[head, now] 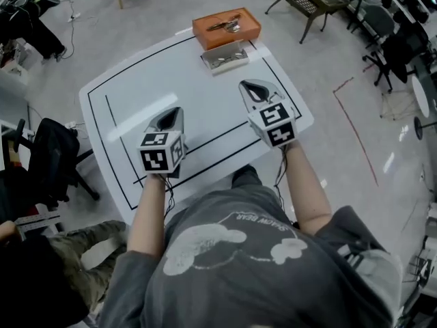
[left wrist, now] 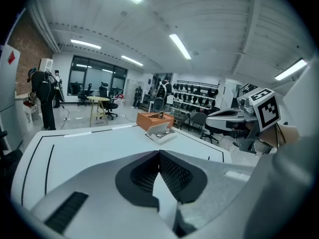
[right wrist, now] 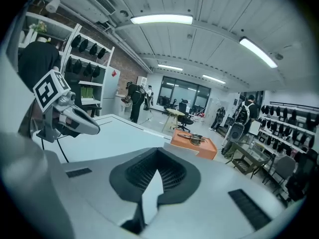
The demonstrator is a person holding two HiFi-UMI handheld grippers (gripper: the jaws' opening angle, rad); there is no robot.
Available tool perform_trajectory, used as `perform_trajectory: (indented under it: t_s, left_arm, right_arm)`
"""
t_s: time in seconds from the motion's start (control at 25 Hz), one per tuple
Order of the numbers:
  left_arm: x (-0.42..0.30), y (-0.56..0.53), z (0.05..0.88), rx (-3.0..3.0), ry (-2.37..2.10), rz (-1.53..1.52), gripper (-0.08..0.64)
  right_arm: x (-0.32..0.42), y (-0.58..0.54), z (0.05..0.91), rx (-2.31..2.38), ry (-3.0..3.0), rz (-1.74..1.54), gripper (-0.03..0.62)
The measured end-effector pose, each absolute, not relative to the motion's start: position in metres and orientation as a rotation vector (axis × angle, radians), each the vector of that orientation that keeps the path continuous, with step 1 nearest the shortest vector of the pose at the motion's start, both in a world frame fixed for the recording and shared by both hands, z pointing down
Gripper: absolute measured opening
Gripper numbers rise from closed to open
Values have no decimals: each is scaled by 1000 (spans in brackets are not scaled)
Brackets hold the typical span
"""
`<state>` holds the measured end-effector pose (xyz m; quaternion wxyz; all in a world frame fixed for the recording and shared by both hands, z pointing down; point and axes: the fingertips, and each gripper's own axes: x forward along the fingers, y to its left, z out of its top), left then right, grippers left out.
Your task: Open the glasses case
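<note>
A lab: office chairs point(left wrist: 108, 107), gear racks point(right wrist: 90, 53), ceiling strip lights point(right wrist: 162, 19).

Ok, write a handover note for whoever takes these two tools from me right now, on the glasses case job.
Left tool: shut, empty, held over the near part of the table.
Right tool: shut, empty, over the near part too, further right.
Glasses case: near the table's far edge, just in front of the orange box. Neither tool touches it.
Done: unclear. The case shows too small to tell whether its lid is up.
Left: check the case first. If it is closed, reach across and open it.
</note>
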<state>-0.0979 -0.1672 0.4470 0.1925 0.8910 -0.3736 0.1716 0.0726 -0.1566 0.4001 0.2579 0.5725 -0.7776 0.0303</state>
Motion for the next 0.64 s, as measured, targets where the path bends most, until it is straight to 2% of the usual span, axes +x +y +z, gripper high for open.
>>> perform_trajectory:
  t_s: [0.64]
  left_arm:
    - [-152, -80, 459, 2545, -893, 513, 2]
  right_arm:
    - [7, -42, 418, 1634, -2023, 155, -2]
